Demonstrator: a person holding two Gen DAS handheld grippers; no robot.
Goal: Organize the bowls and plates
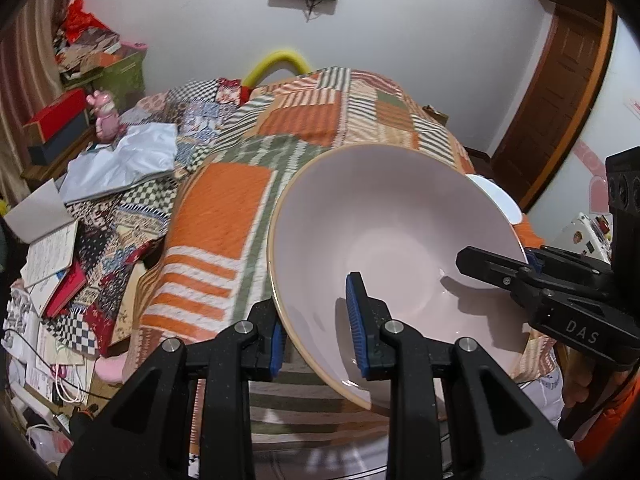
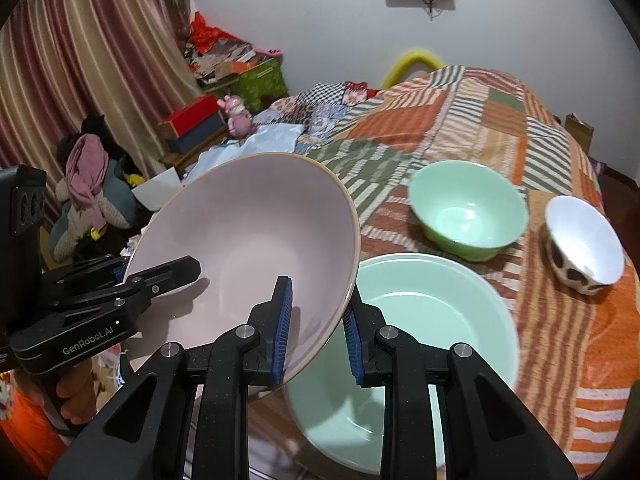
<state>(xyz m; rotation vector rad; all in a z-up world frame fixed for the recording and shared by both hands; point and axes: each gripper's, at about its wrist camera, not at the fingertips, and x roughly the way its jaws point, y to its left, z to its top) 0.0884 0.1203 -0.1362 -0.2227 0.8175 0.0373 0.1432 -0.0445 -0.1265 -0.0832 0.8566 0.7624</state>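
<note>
pink bowl: large, pale pink with a tan rim, lifted and tilted, carried by both grippers at opposite sides of its rim, over the patchwork quilt.
left gripper: jaws closed on the pink bowl's rim; one blue pad inside the bowl, the other outside against the wall.
right gripper: jaws clamped on the pink bowl's rim at the side opposite the left one, one pad inside, one outside.
big green bowl: pale mint, wide, resting on the quilt just below and beside the right gripper; partly hidden by the pink bowl's edge.
small green bowl: upright on the quilt beyond the big one, apart from it.
spotted bowl: white inside, dark blotches outside, tilted a little, right of the small green bowl.
hand: fingers wrapped round the left gripper's handle, orange sleeve below.
surroundings: pink figurine and red box at the quilt's far left; papers heaped beside.
</note>
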